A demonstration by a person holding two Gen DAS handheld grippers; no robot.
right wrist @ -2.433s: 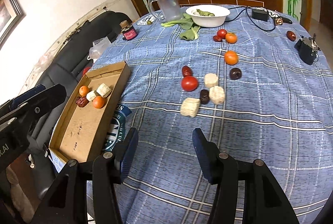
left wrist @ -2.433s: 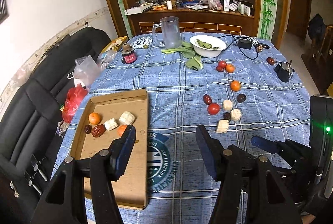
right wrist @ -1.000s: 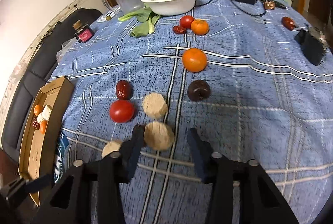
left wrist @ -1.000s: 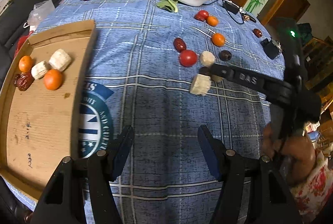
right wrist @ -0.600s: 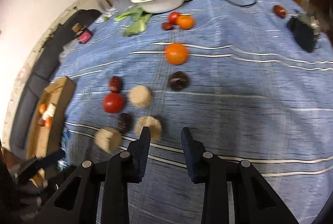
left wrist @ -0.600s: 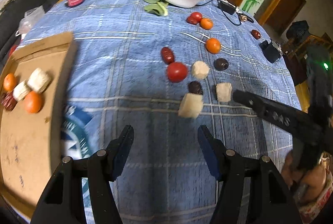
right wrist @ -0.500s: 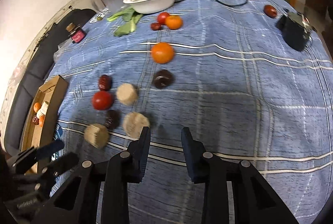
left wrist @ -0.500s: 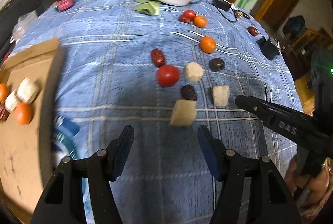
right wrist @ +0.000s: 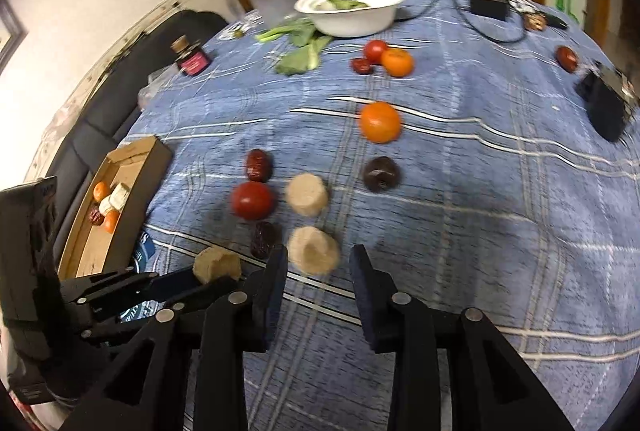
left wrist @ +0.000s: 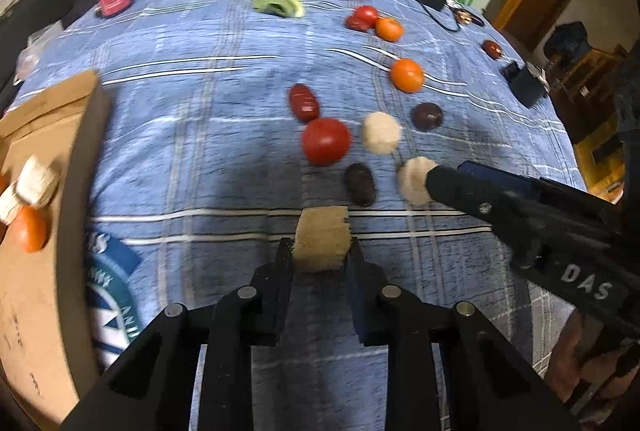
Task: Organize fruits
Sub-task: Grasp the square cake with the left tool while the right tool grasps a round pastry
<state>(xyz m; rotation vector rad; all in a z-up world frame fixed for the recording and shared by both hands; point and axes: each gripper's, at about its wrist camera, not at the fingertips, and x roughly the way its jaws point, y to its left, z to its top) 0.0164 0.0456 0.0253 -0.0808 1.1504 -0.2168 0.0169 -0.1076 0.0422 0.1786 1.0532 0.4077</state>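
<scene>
Gripping tan chunk (left wrist: 321, 245); right view adds tray (right wrist: 154, 155).

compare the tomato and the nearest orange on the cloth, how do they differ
The tomato is deep red; the orange is bright orange. The tomato lies nearer the grippers, close to a red date and a pale chunk; the orange lies farther back with bare cloth around it. The tomato looks slightly bigger in both views. Both are round, loose and ungripped.

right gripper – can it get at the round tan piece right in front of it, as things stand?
Probably yes. The right gripper is open and the round tan piece sits just ahead of the gap between its fingers. The dark date lies close on the left and might get nudged.
</scene>
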